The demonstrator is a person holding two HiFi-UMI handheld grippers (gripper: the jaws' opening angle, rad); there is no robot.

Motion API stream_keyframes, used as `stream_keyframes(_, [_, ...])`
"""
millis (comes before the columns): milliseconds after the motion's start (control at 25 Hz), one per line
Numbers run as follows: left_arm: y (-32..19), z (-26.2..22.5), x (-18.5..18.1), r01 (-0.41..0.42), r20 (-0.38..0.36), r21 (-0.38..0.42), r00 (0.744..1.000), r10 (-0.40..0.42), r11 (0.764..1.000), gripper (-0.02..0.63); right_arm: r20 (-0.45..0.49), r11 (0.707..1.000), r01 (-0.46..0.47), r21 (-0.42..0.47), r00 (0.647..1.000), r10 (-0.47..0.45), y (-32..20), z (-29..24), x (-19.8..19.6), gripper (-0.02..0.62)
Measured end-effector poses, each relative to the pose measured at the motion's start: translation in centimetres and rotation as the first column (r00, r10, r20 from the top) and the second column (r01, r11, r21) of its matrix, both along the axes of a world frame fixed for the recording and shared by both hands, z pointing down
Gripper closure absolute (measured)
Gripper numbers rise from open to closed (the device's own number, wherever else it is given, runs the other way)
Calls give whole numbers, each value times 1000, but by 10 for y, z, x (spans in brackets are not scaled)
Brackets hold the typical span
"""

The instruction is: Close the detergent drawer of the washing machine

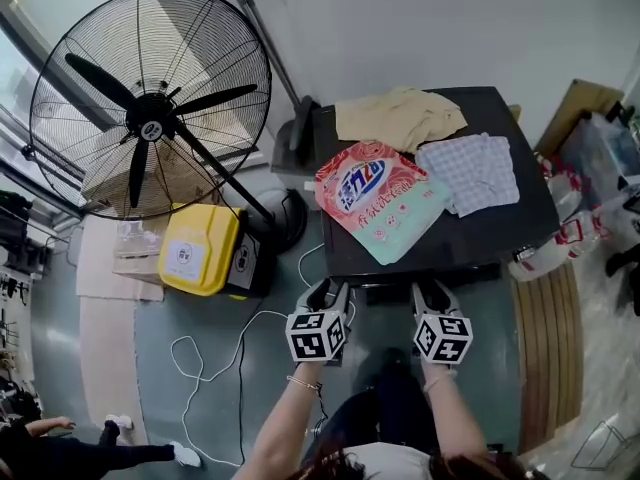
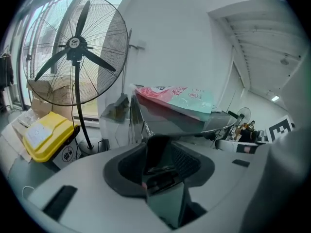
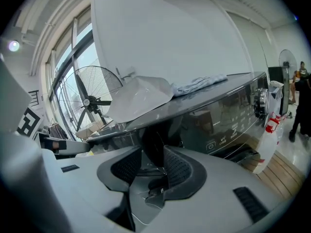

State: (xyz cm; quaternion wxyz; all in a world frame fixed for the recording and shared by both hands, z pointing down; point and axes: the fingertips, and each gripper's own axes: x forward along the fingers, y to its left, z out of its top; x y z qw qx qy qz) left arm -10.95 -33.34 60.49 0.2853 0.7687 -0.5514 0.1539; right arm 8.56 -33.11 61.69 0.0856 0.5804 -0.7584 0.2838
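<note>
The washing machine [image 1: 440, 248] has a dark glossy top, and both grippers are at its front edge. A dark part that may be the detergent drawer [image 1: 388, 293] juts out between them; I cannot make it out clearly. My left gripper [image 1: 328, 290] is at the front left corner. In the left gripper view [image 2: 158, 154] a dark slab of the machine stands between its jaws, and no pad visibly presses on it. My right gripper [image 1: 432, 290] stays open in front of the control panel [image 3: 233, 125], with only the dark front showing in its gap [image 3: 153, 159].
A pink and mint detergent bag [image 1: 378, 196], a beige cloth [image 1: 398, 116] and a checked cloth [image 1: 470, 171] lie on the machine's top. To the left are a large floor fan [image 1: 150, 103], a yellow box [image 1: 195, 250] and a white cable [image 1: 230, 358]. Wooden slats [image 1: 545, 348] run along the right.
</note>
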Motion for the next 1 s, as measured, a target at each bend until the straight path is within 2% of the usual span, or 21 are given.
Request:
stream_keyframes(160, [5, -9, -2, -9, 2, 19, 1000, 9, 1000, 443, -9, 998, 41, 50, 999, -41, -1, -15, -7, 446])
stream_keyframes(480, [19, -32, 0, -30, 6, 80, 1000, 29, 996, 500, -13, 988, 86, 128, 996, -85, 10, -43, -16, 528])
stream_keyframes(640, [27, -45, -3, -39, 13, 115, 999, 38, 993, 545, -45, 982, 113, 153, 993, -107, 21, -56, -21, 532])
stream_keyframes(1000, [51, -76, -7, -45, -9, 180, 999, 47, 983, 572, -86, 973, 121, 195, 991, -106, 45, -90, -27, 554])
